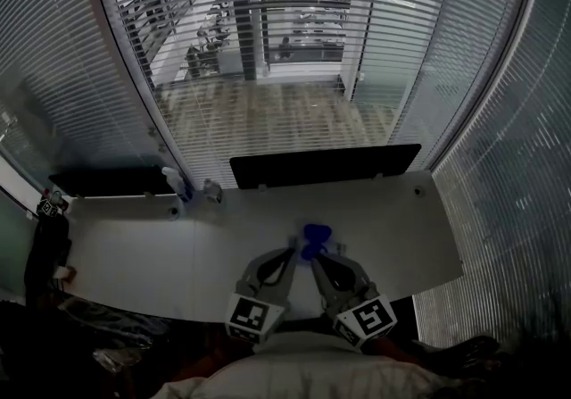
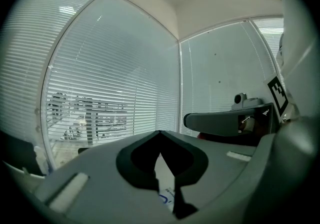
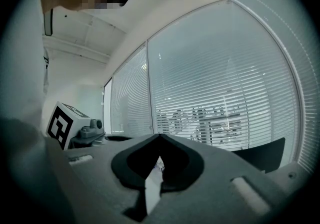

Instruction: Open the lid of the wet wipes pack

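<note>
The wet wipes pack [image 1: 316,232] shows as a small blue thing held above the white table [image 1: 134,254], near its front edge. My left gripper [image 1: 301,250] reaches it from the lower left and my right gripper [image 1: 325,251] from the lower right, their tips meeting at the pack. In the left gripper view the jaws of the left gripper [image 2: 167,188] stand almost together on a white sliver with blue print, the pack [image 2: 165,175]. In the right gripper view the right gripper [image 3: 154,180] pinches a thin white edge of the pack [image 3: 151,190]. The lid is hidden.
A long black panel [image 1: 326,165] stands along the table's far edge, with a second one [image 1: 111,180] at the left. Small bottles [image 1: 178,183] sit between them. Slatted blinds [image 1: 268,49] cover the glass walls behind. Dark clutter [image 1: 49,245] lies at the table's left end.
</note>
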Action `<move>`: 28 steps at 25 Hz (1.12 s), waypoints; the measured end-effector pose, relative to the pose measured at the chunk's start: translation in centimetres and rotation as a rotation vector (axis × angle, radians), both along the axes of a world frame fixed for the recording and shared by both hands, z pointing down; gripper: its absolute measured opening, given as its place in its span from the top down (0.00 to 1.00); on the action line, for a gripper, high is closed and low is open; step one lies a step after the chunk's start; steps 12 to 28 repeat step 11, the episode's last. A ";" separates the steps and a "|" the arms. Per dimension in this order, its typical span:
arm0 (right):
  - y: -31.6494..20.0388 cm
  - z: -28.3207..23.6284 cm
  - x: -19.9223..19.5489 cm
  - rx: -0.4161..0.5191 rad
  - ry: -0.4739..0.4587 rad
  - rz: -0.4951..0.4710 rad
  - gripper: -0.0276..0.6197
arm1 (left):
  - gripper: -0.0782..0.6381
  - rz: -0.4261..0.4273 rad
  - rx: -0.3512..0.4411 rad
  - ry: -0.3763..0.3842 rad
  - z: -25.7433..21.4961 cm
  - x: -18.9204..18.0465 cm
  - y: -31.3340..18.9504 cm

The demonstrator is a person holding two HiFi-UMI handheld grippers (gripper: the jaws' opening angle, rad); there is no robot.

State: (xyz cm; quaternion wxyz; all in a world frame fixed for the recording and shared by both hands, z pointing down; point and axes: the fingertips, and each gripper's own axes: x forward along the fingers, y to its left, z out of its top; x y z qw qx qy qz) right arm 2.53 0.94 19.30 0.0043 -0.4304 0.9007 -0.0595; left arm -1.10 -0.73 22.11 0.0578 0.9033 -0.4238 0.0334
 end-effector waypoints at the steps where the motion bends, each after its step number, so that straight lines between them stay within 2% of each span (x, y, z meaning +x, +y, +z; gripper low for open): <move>1: 0.0 -0.2 0.0 0.001 -0.002 -0.001 0.96 | 0.89 0.000 -0.002 -0.002 -0.1 0.1 0.0; 7: 0.0 1.0 0.0 0.005 0.001 0.001 0.96 | 0.89 0.002 -0.001 -0.004 1.3 0.1 0.0; 11: -0.1 0.6 0.2 0.008 0.012 0.004 0.96 | 0.89 0.007 -0.007 -0.003 0.1 0.5 -0.1; 28: -0.1 0.6 0.2 0.008 0.012 0.004 0.96 | 0.89 0.007 -0.007 -0.003 0.1 0.5 -0.1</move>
